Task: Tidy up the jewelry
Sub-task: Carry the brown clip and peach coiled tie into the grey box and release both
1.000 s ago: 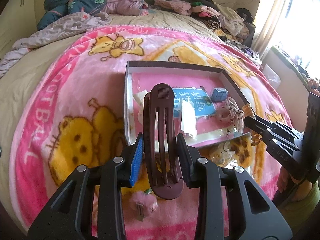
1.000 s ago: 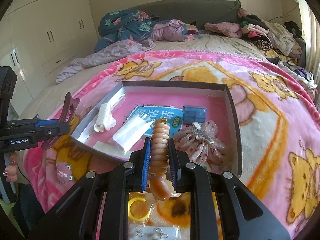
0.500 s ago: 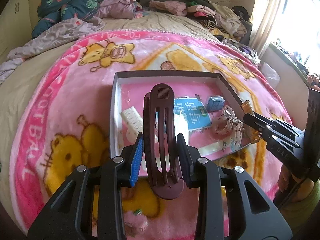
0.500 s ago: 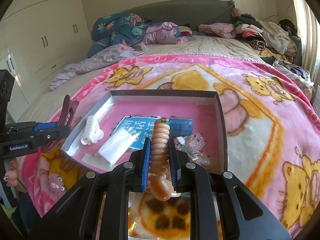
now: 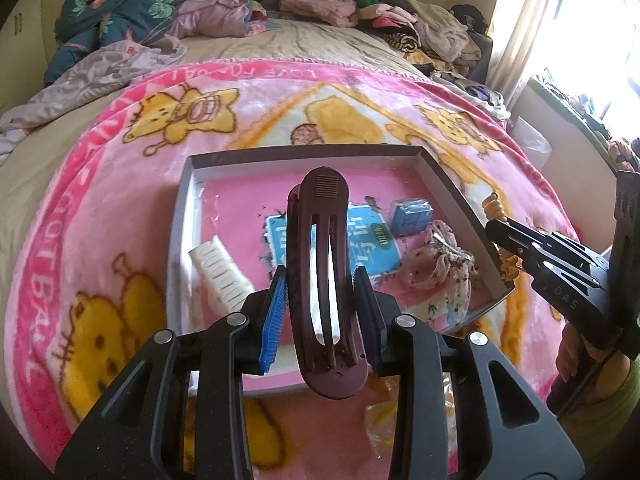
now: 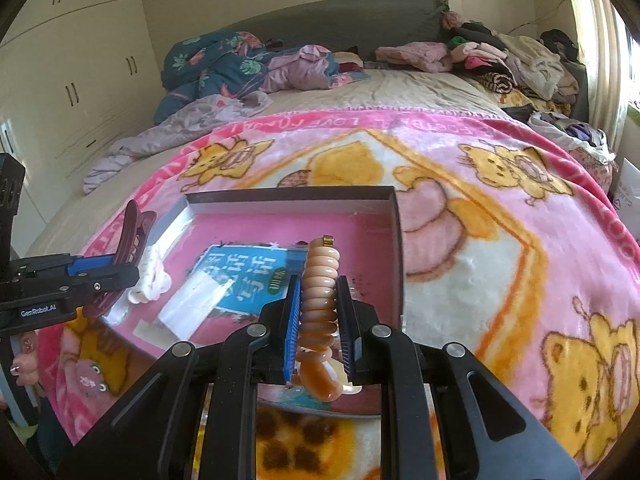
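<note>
My left gripper (image 5: 320,304) is shut on a long dark maroon hair clip (image 5: 322,248) and holds it over the near part of a shallow grey box (image 5: 304,153) with a pink floor. My right gripper (image 6: 319,316) is shut on an amber spiral hair tie (image 6: 319,288) above the box's near right corner (image 6: 398,256). The box holds a blue card (image 5: 378,246), a small blue case (image 5: 412,216), a dotted scrunchie (image 5: 440,264) and a white comb (image 5: 218,272). Each gripper shows in the other's view: the right one (image 5: 500,240), the left one (image 6: 120,272).
The box lies on a pink cartoon blanket (image 6: 500,220) on a bed. Small packets lie on the blanket by the box's near edge (image 5: 384,416). A pink plush clip (image 6: 90,374) lies at the near left. Clothes are piled at the headboard (image 6: 500,56). Wardrobe doors (image 6: 72,80) stand left.
Both grippers have moved forward over the box with their items still held. The box now sits lower and nearer in both views.
</note>
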### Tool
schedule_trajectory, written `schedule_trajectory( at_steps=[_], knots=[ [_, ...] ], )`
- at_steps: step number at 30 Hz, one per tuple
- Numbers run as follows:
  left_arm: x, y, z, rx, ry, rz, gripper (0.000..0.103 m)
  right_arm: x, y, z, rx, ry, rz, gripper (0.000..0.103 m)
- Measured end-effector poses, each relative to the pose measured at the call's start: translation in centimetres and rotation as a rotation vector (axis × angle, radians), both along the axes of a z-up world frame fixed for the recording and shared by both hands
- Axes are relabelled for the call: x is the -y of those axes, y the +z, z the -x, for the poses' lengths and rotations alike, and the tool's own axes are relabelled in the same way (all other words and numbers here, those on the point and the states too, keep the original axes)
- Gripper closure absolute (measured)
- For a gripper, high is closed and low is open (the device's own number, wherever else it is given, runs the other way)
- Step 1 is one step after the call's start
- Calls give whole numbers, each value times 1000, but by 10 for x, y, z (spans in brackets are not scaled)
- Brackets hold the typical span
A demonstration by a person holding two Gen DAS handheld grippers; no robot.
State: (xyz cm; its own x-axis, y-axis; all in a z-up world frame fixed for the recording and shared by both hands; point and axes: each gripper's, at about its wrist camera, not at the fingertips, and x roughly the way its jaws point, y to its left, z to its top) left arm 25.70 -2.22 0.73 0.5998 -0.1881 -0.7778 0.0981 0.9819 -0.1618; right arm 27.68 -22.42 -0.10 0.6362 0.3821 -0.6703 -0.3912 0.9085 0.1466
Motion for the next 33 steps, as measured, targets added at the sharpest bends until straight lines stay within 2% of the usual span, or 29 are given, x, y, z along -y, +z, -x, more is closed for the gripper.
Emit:
schedule_trajectory(
  at_steps=[12, 19, 33],
  knots=[
    [14, -18, -17, -27, -28, 4, 78, 11, -8, -17, -17, -30, 21, 86],
    [20, -30, -26, -53, -53, 29, 78, 7, -18, -27, -37, -32, 33, 86],
    [45, -47, -31, -85, -127, 26, 77, -3, -38, -50, -86, -28, 47, 86]
  ],
)
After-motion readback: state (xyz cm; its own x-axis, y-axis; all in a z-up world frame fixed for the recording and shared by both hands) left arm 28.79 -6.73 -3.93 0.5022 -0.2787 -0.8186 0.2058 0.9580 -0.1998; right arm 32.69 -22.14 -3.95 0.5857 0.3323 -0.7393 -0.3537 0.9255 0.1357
